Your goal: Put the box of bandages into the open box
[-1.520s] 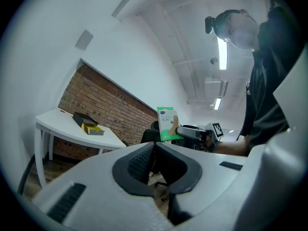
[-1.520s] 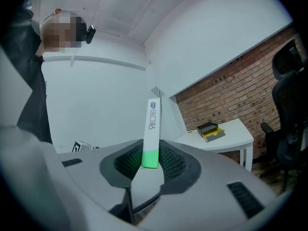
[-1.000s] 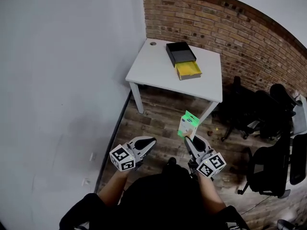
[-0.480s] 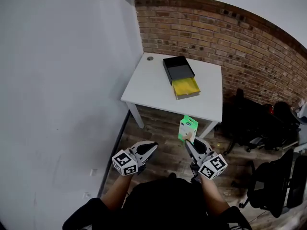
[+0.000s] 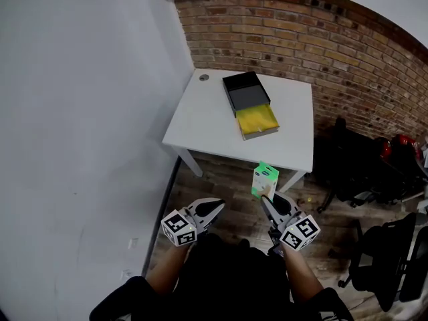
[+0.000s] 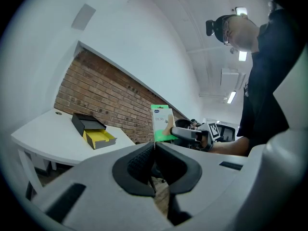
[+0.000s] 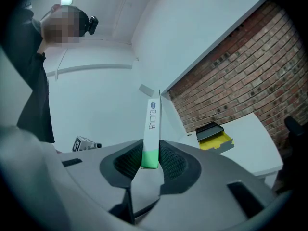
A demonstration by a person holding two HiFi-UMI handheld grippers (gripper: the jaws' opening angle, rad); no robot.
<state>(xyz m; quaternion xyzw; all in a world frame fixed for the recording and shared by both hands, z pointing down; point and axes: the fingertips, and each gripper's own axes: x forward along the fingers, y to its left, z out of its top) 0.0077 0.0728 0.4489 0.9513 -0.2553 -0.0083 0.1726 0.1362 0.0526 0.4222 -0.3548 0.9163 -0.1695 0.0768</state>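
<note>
While the right gripper (image 5: 267,198) clamps the box of bandages (image 5: 265,178) by its green lower end, that box stands upright in the air, just short of the white table's (image 5: 200,122) near edge; the open box (image 5: 259,120), yellow inside, lies on the table further off, well apart, its black lid (image 5: 246,92) on its far side; the left gripper (image 5: 217,208), to the left, has jaws closed together, empty.
</note>
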